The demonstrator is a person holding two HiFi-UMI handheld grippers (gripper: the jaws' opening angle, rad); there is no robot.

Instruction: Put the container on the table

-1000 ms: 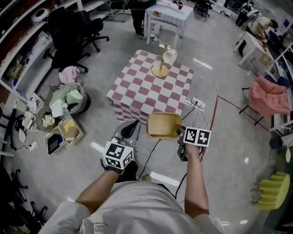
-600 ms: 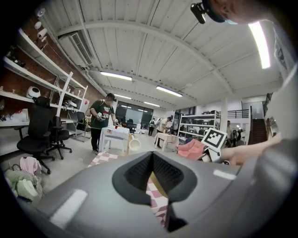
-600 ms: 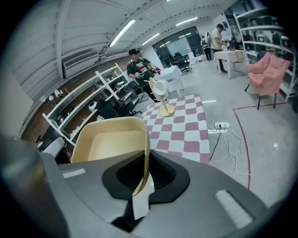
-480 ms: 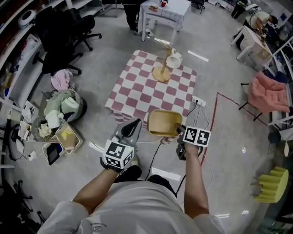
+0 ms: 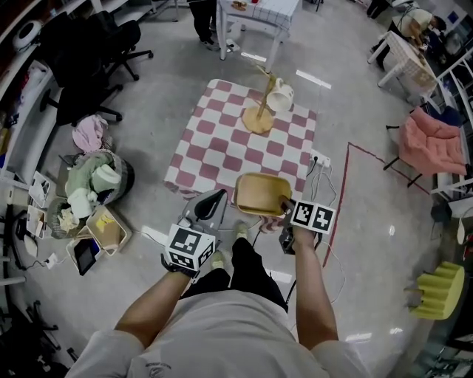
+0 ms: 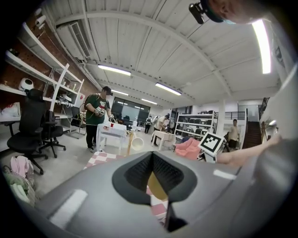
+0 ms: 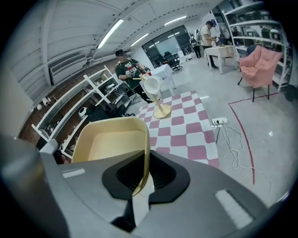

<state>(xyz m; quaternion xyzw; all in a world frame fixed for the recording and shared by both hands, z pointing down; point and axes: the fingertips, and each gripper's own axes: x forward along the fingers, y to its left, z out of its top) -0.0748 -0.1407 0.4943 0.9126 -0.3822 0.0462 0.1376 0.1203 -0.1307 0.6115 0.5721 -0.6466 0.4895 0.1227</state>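
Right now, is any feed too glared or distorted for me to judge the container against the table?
Head view: evenly lit and sharp, with fisheye bending at the edges; the container and checked table read clearly. Right gripper view: heavy barrel distortion and dark corners, but the container's wall in the right gripper is crisp. Left gripper view: the ceiling strip light glares at upper right.

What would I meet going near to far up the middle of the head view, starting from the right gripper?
right gripper → container → checkered table → mug stand → white table
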